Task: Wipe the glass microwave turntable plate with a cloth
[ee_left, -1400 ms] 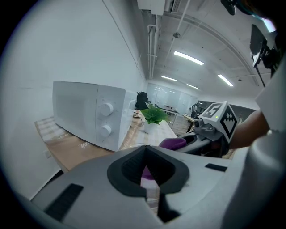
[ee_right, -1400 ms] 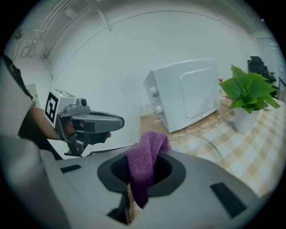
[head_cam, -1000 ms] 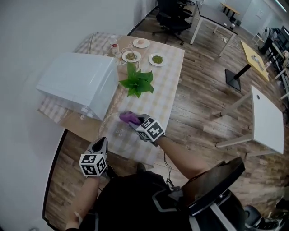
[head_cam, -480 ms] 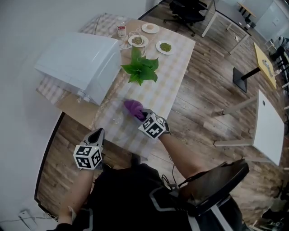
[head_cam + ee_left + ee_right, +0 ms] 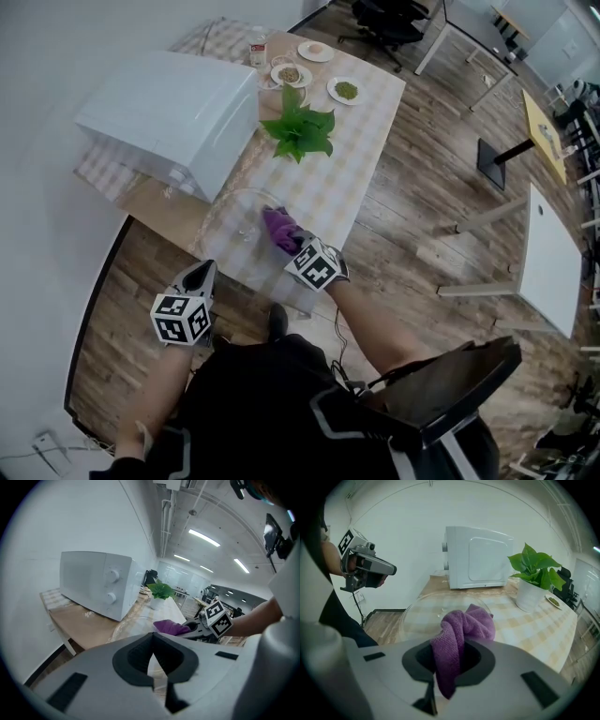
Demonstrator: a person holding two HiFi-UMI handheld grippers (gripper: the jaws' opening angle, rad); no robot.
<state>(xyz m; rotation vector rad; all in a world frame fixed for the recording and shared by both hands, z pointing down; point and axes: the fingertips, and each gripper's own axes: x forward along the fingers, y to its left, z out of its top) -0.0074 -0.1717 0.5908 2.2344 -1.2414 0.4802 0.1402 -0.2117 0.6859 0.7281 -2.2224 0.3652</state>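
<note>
The left gripper [image 5: 202, 274] is hovering off the table's [image 5: 366, 159] near edge, its jaws pressed together on nothing, with the microwave [image 5: 169, 117] standing beyond it. The plate [image 5: 223, 236] is lying at that edge. The right gripper [image 5: 296, 246] is pinching the cloth [image 5: 278, 228] over the plate's right part, with the plant [image 5: 302, 129] well behind.

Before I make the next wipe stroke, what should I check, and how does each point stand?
1. Purple cloth held in right tool: ok, pinched between its jaws.
2. Cloth over the glass turntable plate: ok.
3. Cloth pressing on the glass: cannot tell.
4. Left tool steadying the plate: not ok; it is shut, empty and held away from the plate.
5. Microwave and potted plant apart from the plate: ok.
</note>
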